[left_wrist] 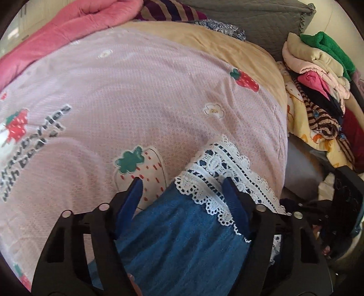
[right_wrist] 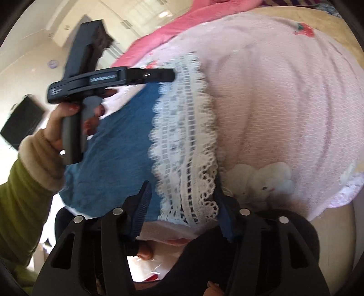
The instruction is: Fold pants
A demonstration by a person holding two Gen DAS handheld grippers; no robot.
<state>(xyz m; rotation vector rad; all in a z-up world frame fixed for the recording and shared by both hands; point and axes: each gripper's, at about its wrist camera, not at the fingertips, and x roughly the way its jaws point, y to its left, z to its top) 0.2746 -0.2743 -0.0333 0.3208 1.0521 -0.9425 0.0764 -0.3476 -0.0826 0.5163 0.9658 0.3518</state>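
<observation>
Item: blue pants [left_wrist: 182,239], denim-look cloth with a white lace hem [left_wrist: 218,173]. They lie on the bed, on a pale pink quilt [left_wrist: 141,95] printed with strawberries, flowers and dark lettering. In the left wrist view the hem end lies between the fingers of the left gripper [left_wrist: 183,182], the blue cloth running back under them.

Left gripper: fingers [left_wrist: 134,195] apart, blue pads either side of the hem end. The right-hand pad rests against the lace; the left-hand pad stands over the quilt at the cloth's edge. Whether the pads press the cloth cannot be told. Seen from the right wrist view, this gripper [right_wrist: 168,75] is held by a hand [right_wrist: 66,123] with a cream cuff and green sleeve [right_wrist: 20,205], its tip at the far end of the lace band.

Right gripper [right_wrist: 182,189]: fingers [right_wrist: 142,205] apart, lace hem [right_wrist: 186,145] and a strip of blue cloth between them at the near end of the band. A grip is not visible.

Beyond the fingers, left wrist view: a pink padded blanket [left_wrist: 68,25] at far left, a tan blanket [left_wrist: 204,45] under the quilt's far edge, a grey quilted pillow [left_wrist: 261,20] behind it.

To the right of the left fingers: a pile of folded clothes [left_wrist: 318,75], with a green piece on top and cream, pink and brown-striped pieces below.
</observation>
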